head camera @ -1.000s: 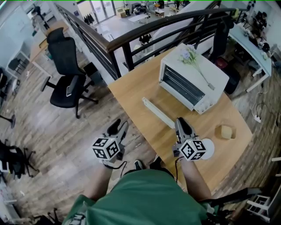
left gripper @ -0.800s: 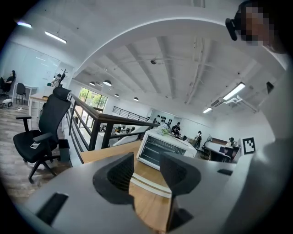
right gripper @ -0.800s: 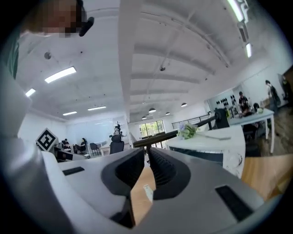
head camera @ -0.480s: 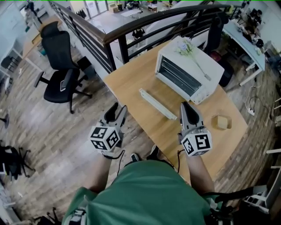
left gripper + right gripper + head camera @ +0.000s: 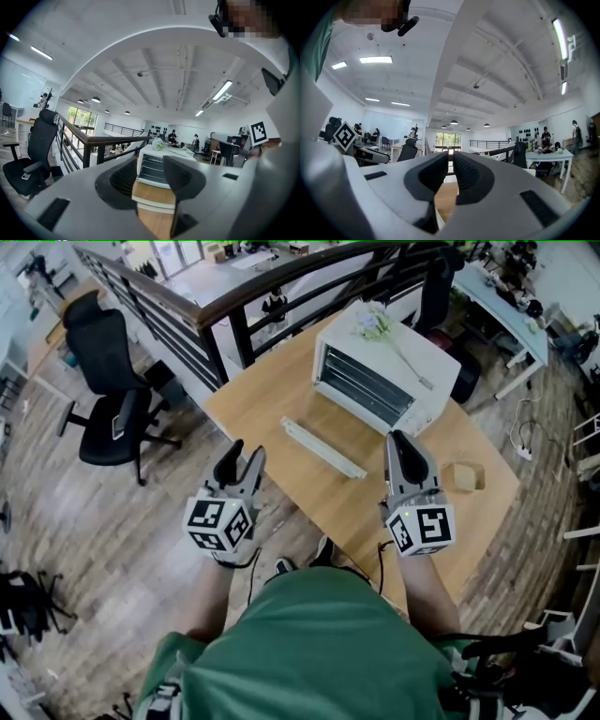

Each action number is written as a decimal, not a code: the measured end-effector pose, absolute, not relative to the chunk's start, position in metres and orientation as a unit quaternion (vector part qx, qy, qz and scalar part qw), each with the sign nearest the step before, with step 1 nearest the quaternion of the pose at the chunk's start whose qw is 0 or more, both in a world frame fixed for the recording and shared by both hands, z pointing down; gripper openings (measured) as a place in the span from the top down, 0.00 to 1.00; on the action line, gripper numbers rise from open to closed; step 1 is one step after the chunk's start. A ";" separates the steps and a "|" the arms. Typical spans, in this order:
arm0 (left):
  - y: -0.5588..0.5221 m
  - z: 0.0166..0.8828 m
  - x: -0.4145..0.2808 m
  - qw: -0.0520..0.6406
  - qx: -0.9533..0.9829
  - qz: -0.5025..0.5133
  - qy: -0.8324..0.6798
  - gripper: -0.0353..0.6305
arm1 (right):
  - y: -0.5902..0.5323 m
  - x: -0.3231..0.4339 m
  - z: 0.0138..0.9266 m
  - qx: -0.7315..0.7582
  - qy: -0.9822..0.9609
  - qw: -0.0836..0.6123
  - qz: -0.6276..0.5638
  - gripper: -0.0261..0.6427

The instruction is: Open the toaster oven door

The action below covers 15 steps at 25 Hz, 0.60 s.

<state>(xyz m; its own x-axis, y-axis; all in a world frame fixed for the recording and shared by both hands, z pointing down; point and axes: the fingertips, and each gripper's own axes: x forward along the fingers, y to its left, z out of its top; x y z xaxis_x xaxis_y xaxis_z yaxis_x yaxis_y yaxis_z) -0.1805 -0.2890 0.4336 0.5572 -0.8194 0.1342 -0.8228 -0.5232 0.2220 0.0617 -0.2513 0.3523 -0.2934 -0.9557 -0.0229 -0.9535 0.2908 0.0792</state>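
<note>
The white toaster oven (image 5: 375, 371) stands at the far side of the wooden table (image 5: 272, 390), its racks showing through the front. A long white bar (image 5: 323, 448) lies parallel to that front, with wood showing between; I cannot tell whether it is the door's edge. My left gripper (image 5: 239, 463) is open at the table's left edge, well short of the oven. Between its jaws the left gripper view (image 5: 152, 180) shows the oven (image 5: 157, 168) and the bar (image 5: 152, 205). My right gripper (image 5: 403, 442) hovers over the table to the right of the bar, jaws all but together and empty (image 5: 451, 171).
An artificial flower stem (image 5: 373, 324) lies on the oven's top. A small wooden block (image 5: 464, 476) sits on the table to the right of my right gripper. A dark railing (image 5: 234, 310) runs behind the table. A black office chair (image 5: 103, 381) stands on the floor at left.
My right gripper's jaws have come together and it has moved forward over the table. Both grippers sit a little nearer the oven. The whole view has shifted.
</note>
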 end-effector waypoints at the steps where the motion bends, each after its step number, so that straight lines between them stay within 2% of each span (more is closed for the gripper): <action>1: -0.290 0.434 -0.180 0.132 0.873 0.006 -0.470 0.67 | -0.250 0.062 0.350 0.597 -0.801 0.017 -0.046 0.89; 15: -0.296 0.437 -0.187 0.137 0.869 0.009 -0.476 0.67 | -0.251 0.075 0.352 0.611 -0.790 0.022 -0.045 0.89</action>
<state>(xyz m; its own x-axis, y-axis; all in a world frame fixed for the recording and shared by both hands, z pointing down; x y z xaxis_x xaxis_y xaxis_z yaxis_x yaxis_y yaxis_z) -0.1874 -0.2958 0.4372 0.5473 -0.8239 0.1472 -0.8291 -0.5097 0.2298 0.0747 -0.2512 0.3517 -0.2519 -0.9676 -0.0198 -0.9635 0.2488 0.0986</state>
